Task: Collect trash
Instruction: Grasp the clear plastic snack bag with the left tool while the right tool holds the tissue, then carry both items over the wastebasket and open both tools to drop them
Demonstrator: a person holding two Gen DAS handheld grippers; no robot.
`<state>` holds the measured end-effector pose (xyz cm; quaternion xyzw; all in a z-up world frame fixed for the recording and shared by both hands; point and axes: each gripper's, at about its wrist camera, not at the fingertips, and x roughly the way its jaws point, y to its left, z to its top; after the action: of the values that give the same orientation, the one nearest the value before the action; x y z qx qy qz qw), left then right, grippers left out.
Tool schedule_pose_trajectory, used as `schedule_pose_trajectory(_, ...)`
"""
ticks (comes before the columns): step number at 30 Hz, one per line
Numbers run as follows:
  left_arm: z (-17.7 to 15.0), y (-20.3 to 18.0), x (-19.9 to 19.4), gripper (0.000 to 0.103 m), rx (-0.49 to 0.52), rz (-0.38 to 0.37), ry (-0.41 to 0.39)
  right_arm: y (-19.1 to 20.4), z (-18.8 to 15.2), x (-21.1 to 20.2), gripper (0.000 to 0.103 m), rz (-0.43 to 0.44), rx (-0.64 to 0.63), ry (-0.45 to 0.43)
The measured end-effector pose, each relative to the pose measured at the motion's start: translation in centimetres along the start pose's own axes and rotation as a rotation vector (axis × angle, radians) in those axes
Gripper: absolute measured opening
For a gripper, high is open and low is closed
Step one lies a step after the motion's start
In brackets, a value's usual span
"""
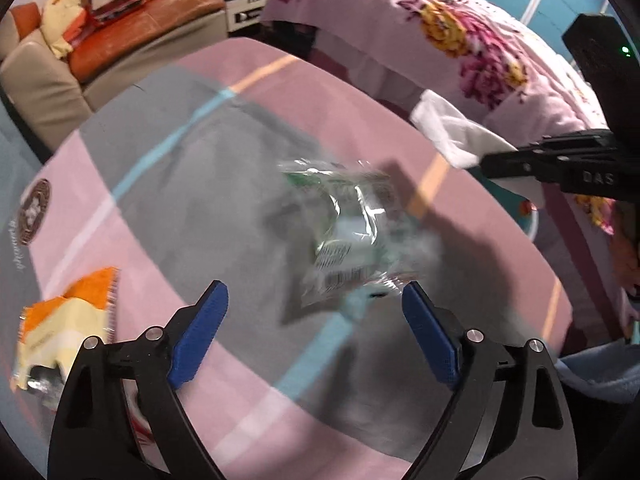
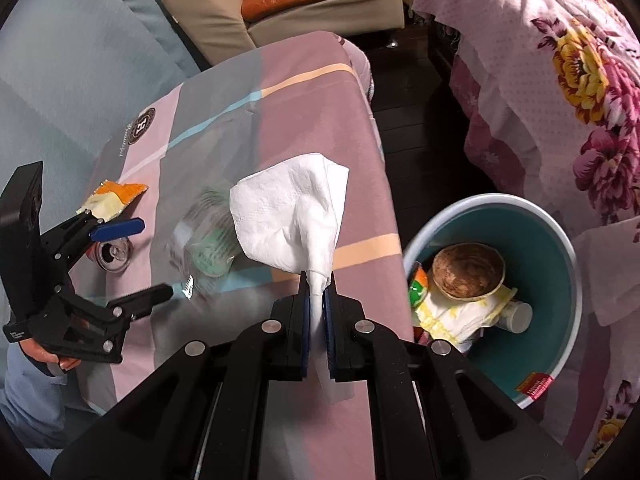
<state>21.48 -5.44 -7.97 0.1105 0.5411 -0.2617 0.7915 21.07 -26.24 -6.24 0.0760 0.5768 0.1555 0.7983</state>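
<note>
A clear plastic wrapper with green print [image 1: 344, 232] shows blurred over the table cloth, just beyond my left gripper [image 1: 314, 296]. That gripper is open, its blue pads [image 1: 210, 320] wide apart and pressing on nothing. From the right wrist view the wrapper [image 2: 208, 240] sits beside the left gripper [image 2: 154, 258], one corner close to the lower finger. My right gripper [image 2: 316, 284] is shut on a white tissue [image 2: 296, 208], held above the table's right edge. The tissue [image 1: 452, 132] and right gripper [image 1: 486, 162] also show at the right of the left wrist view.
The table wears a pink and grey cloth [image 2: 300, 100]. On it lie an orange and yellow packet [image 2: 116, 198] and an opened drink can [image 2: 114, 256]. A teal bin [image 2: 560, 248] with a bowl, a cup and packets stands right of the table, beside a floral blanket [image 2: 580, 80].
</note>
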Motion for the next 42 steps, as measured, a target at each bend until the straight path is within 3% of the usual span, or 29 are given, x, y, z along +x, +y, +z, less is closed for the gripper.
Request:
schedule_pose_trajectory(5, 0.4, -0.8, 0.5, 0.089, -0.06, -0.054, -0.012, -0.6, -0.2, -0.1, 0.006, -0.02, 0.013, -0.003)
schedule_pose_trajectory(11, 2.4, -1.0, 2.2, 0.089, -0.176, 0.001, -0.036, -1.1, -0.3, -0.1, 0.006, -0.015, 0.017, -0.006)
schedule_pose_trajectory(21, 3.0, -2.1, 4.6, 0.087, -0.173, 0.041, -0.005, -2.6, -0.3, -0.1, 0.006, -0.009, 0.041, -0.01)
schedule_pose_trajectory(23, 3.0, -2.1, 4.5, 0.064, -0.176, 0.062, -0.018, -2.7, -0.4, -0.1, 0.006, -0.008, 0.043, -0.013)
schedule_pose_trajectory(24, 3.0, -2.1, 4.3, 0.062, -0.182, 0.064, -0.021, -2.7, -0.5, -0.1, 0.006, -0.008, 0.043, -0.014)
schedule_pose_trajectory(34, 3.2, -5.0, 2.2, 0.062, -0.172, 0.095, -0.079, -4.2, -1.5, -1.9, 0.006, 0.005, 0.074, -0.062)
schedule_pose_trajectory(42, 4.7, -10.0, 1.5, 0.062, -0.126, 0.061, -0.111, -7.2, -3.3, -5.0, 0.006, -0.036, 0.128, -0.134)
